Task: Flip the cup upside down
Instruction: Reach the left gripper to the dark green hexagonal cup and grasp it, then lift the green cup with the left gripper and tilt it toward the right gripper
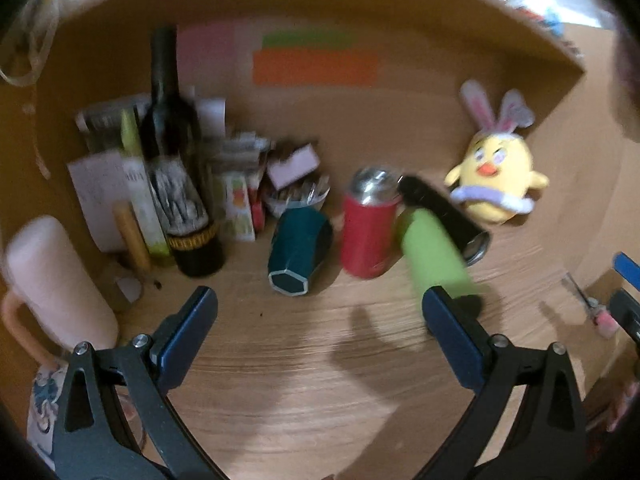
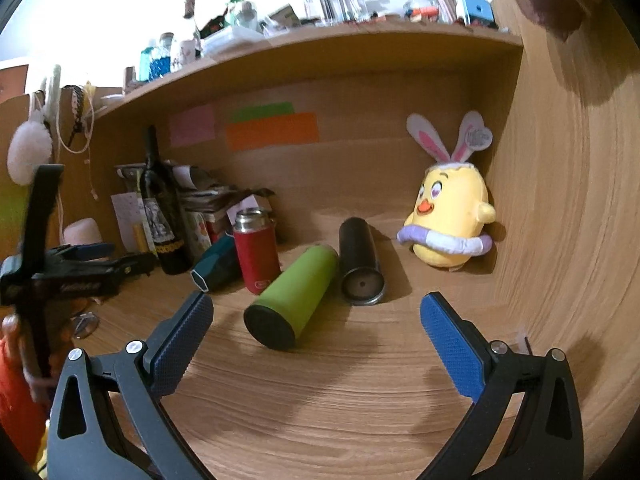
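Observation:
Several cups are on the wooden desk [image 2: 320, 400]. A red cup [image 1: 370, 232] [image 2: 256, 256] stands upright with its steel rim up. A teal faceted cup [image 1: 298, 250] [image 2: 216, 264] lies tilted beside it. A green cup [image 1: 434, 254] [image 2: 294, 292] and a black cup [image 1: 444, 214] [image 2: 360, 260] lie on their sides. My left gripper [image 1: 320, 316] is open and empty, short of the teal and red cups; it also shows in the right wrist view [image 2: 96, 264]. My right gripper [image 2: 316, 316] is open and empty, just short of the green cup's base.
A dark wine bottle [image 1: 176, 160] [image 2: 160, 208], papers and small boxes [image 1: 240, 184] crowd the back left. A pink mug [image 1: 52, 280] stands at the left. A yellow chick plush [image 1: 496, 172] [image 2: 452, 220] sits at the back right by the side wall [image 2: 560, 200].

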`<state>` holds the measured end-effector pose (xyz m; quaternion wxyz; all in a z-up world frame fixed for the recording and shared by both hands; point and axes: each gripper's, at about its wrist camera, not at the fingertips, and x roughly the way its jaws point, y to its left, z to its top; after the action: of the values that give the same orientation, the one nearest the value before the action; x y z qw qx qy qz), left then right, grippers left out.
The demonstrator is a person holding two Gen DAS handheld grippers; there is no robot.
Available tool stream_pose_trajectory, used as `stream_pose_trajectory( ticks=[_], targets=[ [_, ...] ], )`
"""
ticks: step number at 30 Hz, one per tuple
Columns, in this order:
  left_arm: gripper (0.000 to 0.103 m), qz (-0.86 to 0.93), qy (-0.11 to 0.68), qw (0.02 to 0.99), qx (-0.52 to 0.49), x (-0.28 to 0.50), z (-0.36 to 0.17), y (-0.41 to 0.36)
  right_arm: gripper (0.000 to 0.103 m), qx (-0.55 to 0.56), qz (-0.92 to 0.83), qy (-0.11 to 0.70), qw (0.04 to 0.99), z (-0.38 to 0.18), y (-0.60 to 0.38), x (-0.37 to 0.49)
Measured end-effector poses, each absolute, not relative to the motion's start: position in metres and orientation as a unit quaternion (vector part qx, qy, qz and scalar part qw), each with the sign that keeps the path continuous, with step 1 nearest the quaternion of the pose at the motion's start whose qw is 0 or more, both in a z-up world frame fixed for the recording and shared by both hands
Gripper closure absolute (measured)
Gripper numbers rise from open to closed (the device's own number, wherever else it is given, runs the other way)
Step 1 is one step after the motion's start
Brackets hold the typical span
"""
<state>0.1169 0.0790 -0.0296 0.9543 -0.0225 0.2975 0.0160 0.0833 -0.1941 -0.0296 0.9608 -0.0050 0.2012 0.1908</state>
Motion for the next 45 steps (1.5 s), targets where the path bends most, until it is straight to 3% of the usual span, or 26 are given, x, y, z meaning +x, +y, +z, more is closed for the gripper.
stream_pose_trajectory(
  ticks=[12,15,19,23,45],
  targets=[
    [0.001,-0.011,0.439,0.895,-0.074,0.249,-0.089,0.122,0.000,-0.007,0.186,0.252,0.950,-0.060,-0.189,0.124],
    [0.016,-0.019,0.461,0.883,-0.087,0.268,-0.101,0.126,0.000,-0.006,0.185,0.264,0.947,-0.067,-0.189,0.133],
    [0.022,-0.019,0.477,0.872,-0.105,0.284,-0.115,0.135,0.000,-0.001,0.186,0.277,0.943,-0.074,-0.191,0.143],
    [0.035,-0.042,0.482,0.866,-0.130,0.288,-0.123,0.139,0.000,0.004,0.186,0.286,0.940,-0.078,-0.191,0.150],
    [0.036,-0.072,0.487,0.866,-0.086,0.189,-0.113,0.108,0.000,-0.013,0.222,0.304,0.926,-0.089,-0.170,0.130]
  ],
)
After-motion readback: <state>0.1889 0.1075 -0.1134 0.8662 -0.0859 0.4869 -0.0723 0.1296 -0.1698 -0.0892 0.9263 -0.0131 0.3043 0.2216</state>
